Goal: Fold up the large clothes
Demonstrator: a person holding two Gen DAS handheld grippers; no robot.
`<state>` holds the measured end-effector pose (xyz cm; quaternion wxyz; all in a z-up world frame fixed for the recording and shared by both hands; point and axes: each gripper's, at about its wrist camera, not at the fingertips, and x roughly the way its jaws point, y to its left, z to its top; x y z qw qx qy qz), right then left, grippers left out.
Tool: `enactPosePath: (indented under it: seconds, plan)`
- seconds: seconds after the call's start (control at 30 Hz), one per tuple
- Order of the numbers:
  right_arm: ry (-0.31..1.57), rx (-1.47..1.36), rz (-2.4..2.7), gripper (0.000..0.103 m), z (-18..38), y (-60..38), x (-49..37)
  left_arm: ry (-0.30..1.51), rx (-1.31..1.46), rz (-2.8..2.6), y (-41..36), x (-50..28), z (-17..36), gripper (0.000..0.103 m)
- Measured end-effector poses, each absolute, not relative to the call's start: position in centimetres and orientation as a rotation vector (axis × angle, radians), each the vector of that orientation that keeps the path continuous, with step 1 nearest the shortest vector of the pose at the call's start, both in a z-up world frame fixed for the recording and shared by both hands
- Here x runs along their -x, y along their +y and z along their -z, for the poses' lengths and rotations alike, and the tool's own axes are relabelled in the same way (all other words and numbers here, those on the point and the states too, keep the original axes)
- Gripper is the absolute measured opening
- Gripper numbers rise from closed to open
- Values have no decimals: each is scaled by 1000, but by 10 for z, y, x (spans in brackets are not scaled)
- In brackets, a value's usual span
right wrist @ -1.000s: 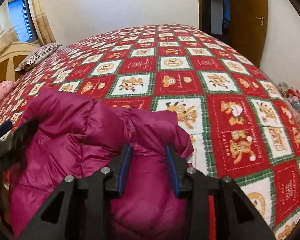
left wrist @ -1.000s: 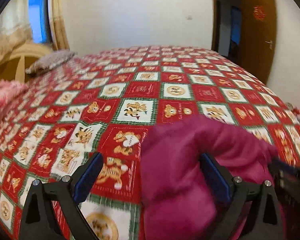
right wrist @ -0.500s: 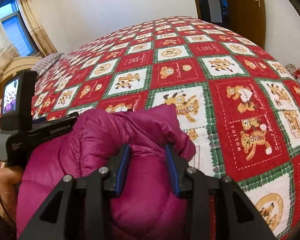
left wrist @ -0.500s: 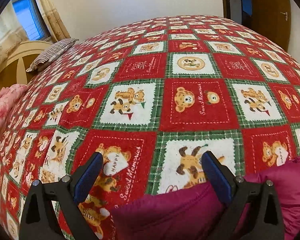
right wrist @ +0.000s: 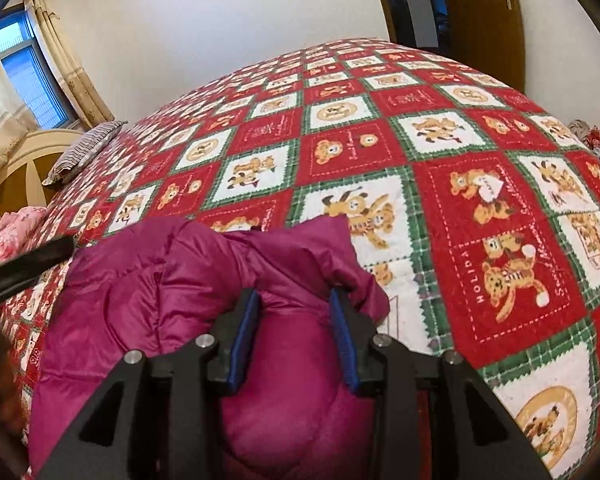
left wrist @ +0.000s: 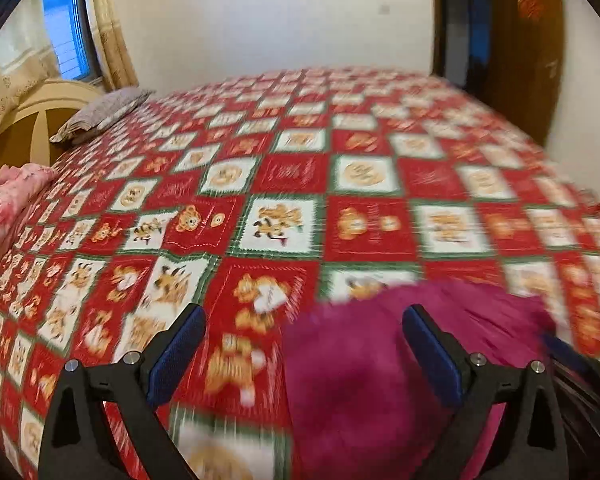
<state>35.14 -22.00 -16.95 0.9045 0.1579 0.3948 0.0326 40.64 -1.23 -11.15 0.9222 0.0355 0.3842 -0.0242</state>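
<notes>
Since a moment ago, the left gripper [left wrist: 304, 354] has swung back toward the magenta puffer jacket [right wrist: 204, 300], its jaws wide and empty, the jacket just under its right finger. The right gripper [right wrist: 296, 336] stays clamped narrowly on a jacket fold. Folding looks early: the jacket lies bunched at the near edge of the patchwork bedspread [right wrist: 500, 208].

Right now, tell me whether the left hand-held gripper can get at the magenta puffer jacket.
Probably yes. The left hand-held gripper is open, and the magenta puffer jacket already bulges between its fingers with nothing in the way. The right hand-held gripper grips another fold, clear of it.
</notes>
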Motion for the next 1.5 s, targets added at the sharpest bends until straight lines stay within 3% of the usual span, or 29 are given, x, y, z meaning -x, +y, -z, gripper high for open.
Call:
enactPosePath:
  seconds: [0.17, 0.27, 0.43, 0.6, 0.7, 0.77, 0.8, 1.2, 1.27, 1.5]
  plan:
    - [819, -332, -71, 40, 168, -221, -351, 797, -34, 111, -35, -344, 117, 99]
    - [834, -344, -80, 40, 166, -224, -349, 823, -136, 79, -56, -344, 149, 100]
    - [857, -411, -53, 44, 152, -238, -323, 829, -137, 99, -53, -347, 162, 102]
    - [760, -397, -79, 45, 129, -237, -267, 811, -151, 83, -56, -343, 164, 102]
    - [791, -398, -79, 47, 145, -234, -261, 797, -171, 73, -58, -341, 164, 102]
    - [814, -416, -54, 61, 162, -235, -264, 795, -176, 72, -58, -341, 164, 102]
    - [823, -435, -53, 62, 168, -236, -267, 795, -174, 72, -58, -341, 164, 102]
    - [767, -431, -74, 64, 172, -238, -263, 815, -119, 132, -49, -342, 164, 102]
    - [790, -480, -101, 68, 168, -246, -258, 832, 7, 210, -23, -337, 155, 102]
    - [704, -550, -196, 103, 120, -282, -244, 733, 307, 255, 64, -323, 131, 101]
